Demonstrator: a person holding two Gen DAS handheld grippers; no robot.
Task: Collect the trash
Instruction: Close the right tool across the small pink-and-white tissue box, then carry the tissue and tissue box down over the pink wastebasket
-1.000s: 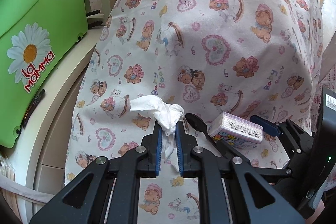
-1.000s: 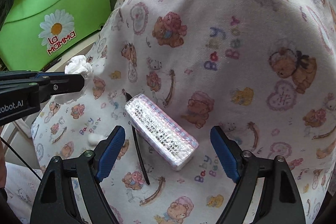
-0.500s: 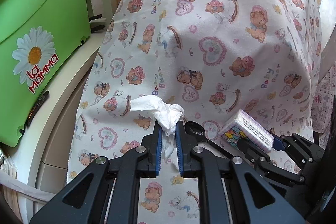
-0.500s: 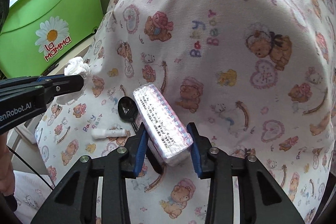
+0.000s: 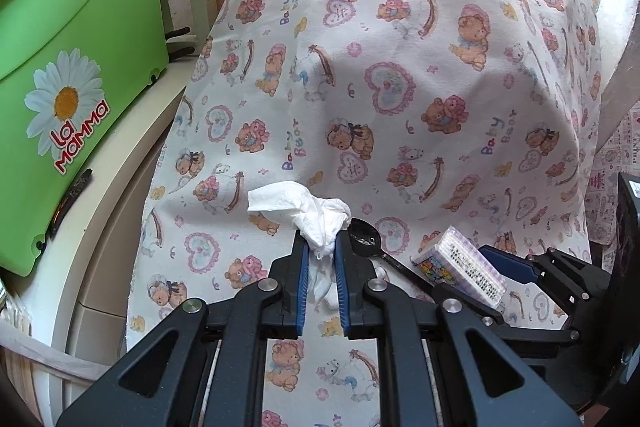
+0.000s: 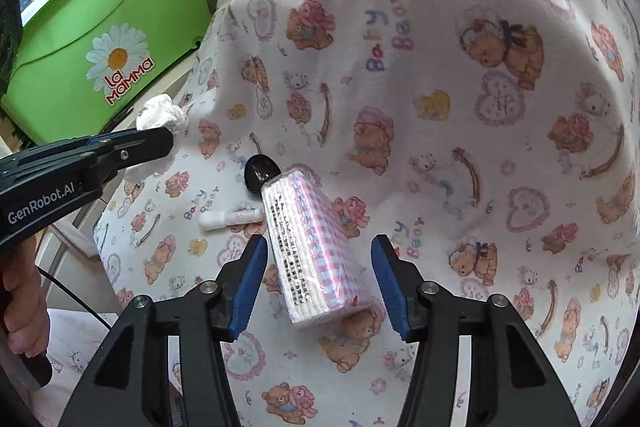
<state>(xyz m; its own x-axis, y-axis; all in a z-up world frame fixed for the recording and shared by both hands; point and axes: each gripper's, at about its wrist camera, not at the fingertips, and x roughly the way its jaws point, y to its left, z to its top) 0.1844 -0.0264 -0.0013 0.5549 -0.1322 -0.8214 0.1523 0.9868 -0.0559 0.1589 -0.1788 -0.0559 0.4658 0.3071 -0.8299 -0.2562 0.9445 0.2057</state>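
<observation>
Trash on the cloth [image 5: 400, 99]: a crumpled tissue [image 5: 304, 207] is pinched between the pads of the left gripper [image 5: 321, 263], held up near the cloth's left edge. A tissue pack [image 6: 316, 251] lies between the spread jaws of the right gripper [image 6: 320, 283], which are opening; neither pad presses on it. A black spoon [image 6: 260, 173] lies under the pack's far end, and a small white tube [image 6: 232, 217] lies just beside it, toward the left edge; both are untouched. A green bin [image 6: 108, 39] stands beyond that edge, probably the destination; nothing visible has gone in. By this judgement one item is secured and three remain. Hidden: the bin's inside, the spoon's handle in the right wrist view, and whatever the cloth covers; the pack's print is too small to read
</observation>
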